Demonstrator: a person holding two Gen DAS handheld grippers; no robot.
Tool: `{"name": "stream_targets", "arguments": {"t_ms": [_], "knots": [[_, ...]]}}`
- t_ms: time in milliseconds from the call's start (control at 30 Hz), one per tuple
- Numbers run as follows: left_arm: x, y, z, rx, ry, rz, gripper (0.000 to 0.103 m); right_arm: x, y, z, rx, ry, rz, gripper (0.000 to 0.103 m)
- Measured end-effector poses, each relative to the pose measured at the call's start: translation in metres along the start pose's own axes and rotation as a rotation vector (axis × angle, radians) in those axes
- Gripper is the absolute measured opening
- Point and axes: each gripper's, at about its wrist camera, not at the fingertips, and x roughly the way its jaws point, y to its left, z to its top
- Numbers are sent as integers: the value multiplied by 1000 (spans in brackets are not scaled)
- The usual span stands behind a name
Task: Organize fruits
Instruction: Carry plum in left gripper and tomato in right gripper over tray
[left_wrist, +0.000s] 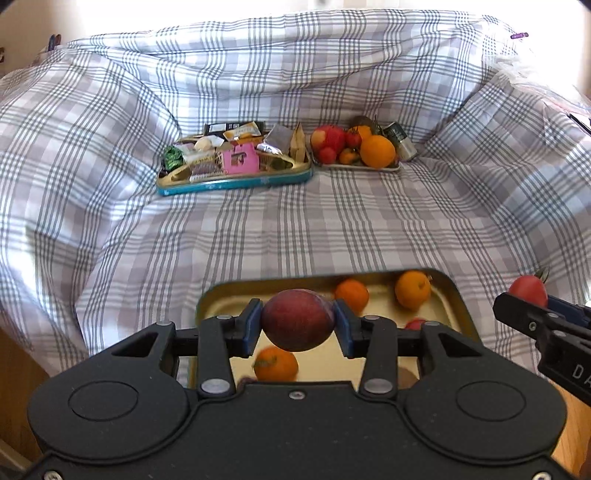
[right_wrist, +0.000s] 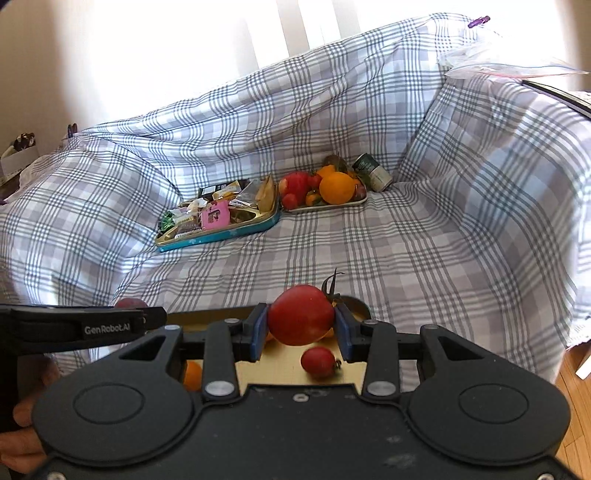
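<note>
My left gripper (left_wrist: 297, 325) is shut on a dark red plum (left_wrist: 297, 319), held above a gold tin tray (left_wrist: 448, 291) near the front edge. Several small oranges (left_wrist: 412, 289) lie in that tray. My right gripper (right_wrist: 300, 328) is shut on a red tomato (right_wrist: 300, 314) with a green stem, above the same tray (right_wrist: 356, 303); a small red tomato (right_wrist: 318, 362) lies below it. The right gripper also shows at the right of the left wrist view (left_wrist: 532, 314). A far tray of fruit (left_wrist: 354, 146) sits at the back.
A checked cloth (left_wrist: 332, 229) covers the sofa-like surface. A teal tin of snack packets (left_wrist: 232, 158) sits at the back, left of the fruit tray. A green can (left_wrist: 400, 142) lies beside the fruit. A plastic bag (right_wrist: 491, 59) rests on the right arm. Wooden floor lies at far right.
</note>
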Motion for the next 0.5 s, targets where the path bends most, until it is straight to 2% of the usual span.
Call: {"name": "stream_targets", "arguments": {"t_ms": [167, 500], "knots": [[1, -4, -14, -9, 17, -2, 50, -14, 0, -11, -6, 1, 1, 40], [17, -6, -21, -15, 26, 21, 51, 5, -2, -21, 3, 53, -23, 40]]}}
